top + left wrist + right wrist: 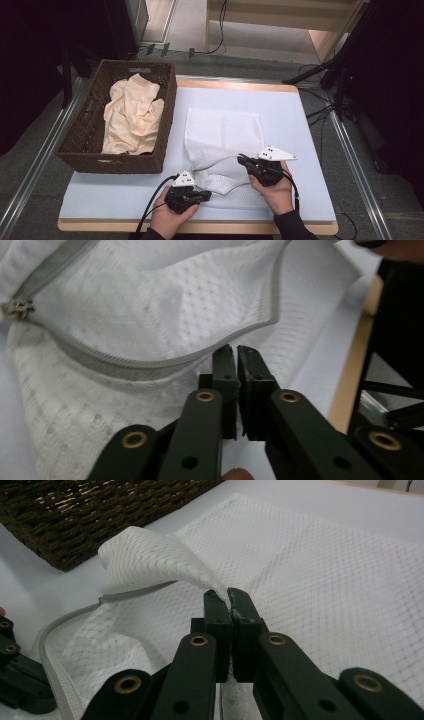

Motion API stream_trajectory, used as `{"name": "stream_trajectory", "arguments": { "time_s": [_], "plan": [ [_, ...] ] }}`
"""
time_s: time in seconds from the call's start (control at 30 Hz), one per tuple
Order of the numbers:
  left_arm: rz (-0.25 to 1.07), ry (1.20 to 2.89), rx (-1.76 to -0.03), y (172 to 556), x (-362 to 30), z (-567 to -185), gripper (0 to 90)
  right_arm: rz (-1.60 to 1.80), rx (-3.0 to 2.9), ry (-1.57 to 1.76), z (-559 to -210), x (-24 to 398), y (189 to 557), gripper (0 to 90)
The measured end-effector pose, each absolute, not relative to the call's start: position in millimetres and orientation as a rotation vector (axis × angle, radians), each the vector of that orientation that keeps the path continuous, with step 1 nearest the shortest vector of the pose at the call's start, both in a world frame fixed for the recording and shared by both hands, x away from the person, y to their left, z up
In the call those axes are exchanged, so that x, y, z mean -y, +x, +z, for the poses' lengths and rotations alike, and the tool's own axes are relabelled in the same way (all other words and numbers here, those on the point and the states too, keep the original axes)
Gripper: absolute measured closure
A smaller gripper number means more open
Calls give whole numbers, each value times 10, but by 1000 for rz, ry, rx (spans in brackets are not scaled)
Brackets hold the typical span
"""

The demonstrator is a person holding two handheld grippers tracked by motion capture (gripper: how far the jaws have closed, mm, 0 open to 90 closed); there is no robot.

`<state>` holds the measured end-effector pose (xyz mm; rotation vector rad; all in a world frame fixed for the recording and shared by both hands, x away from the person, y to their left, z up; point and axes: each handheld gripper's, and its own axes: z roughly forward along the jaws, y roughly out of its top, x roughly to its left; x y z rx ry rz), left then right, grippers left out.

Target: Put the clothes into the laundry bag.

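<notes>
A white mesh laundry bag [222, 145] lies on the pale blue mat [300, 130], its grey zipper [125, 360] open. The right gripper [230, 597] pinches the upper mesh edge — the left gripper [235, 352] pinches the zipper edge. Beside it, a wicker basket [165, 100] holds cream cloth [132, 115], partly hidden.

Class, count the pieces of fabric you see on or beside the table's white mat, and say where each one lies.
2. A white mesh laundry bag lies on the mat, pinched by both grippers. A cream cloth sits bunched in the wicker basket; more may lie hidden beneath it.
</notes>
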<state>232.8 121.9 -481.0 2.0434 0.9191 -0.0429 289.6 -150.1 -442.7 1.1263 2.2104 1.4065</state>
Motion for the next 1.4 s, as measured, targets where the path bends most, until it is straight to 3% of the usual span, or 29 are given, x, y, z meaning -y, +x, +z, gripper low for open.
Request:
{"name": "stream_trajectory", "arguments": {
  "time_s": [0.13, 0.2, 0.27, 0.3, 0.63, 0.73, 1.4],
  "plan": [
    [-37, 2012, -867, 2285, -1260, -4689, 769, 1396, -2215, 1125, -4449, 1501, 2898, 891],
    [3, 1984, -854, 2267, -1282, -4560, 626, 1396, -2224, 1129, -4467, 1496, 2904, 884],
    [23, 1948, -836, 2268, -1316, -4402, 591, 1401, -2225, 1141, -4467, 1498, 2908, 880],
    [34, 1936, -827, 2279, -1332, -4322, 504, 1425, -2219, 1161, -4463, 1508, 2919, 870],
    [159, 1864, -852, 2497, -1503, -3834, 283, 1429, -2229, 1165, -4470, 1483, 2908, 857],
    [186, 1868, -862, 2579, -1526, -3773, 163, 1427, -2239, 1168, -4483, 1480, 2913, 853],
    [263, 1832, -922, 3157, -1807, -3494, 31, 1415, -2253, 1171, -4527, 1463, 2909, 856]
  ]
}}
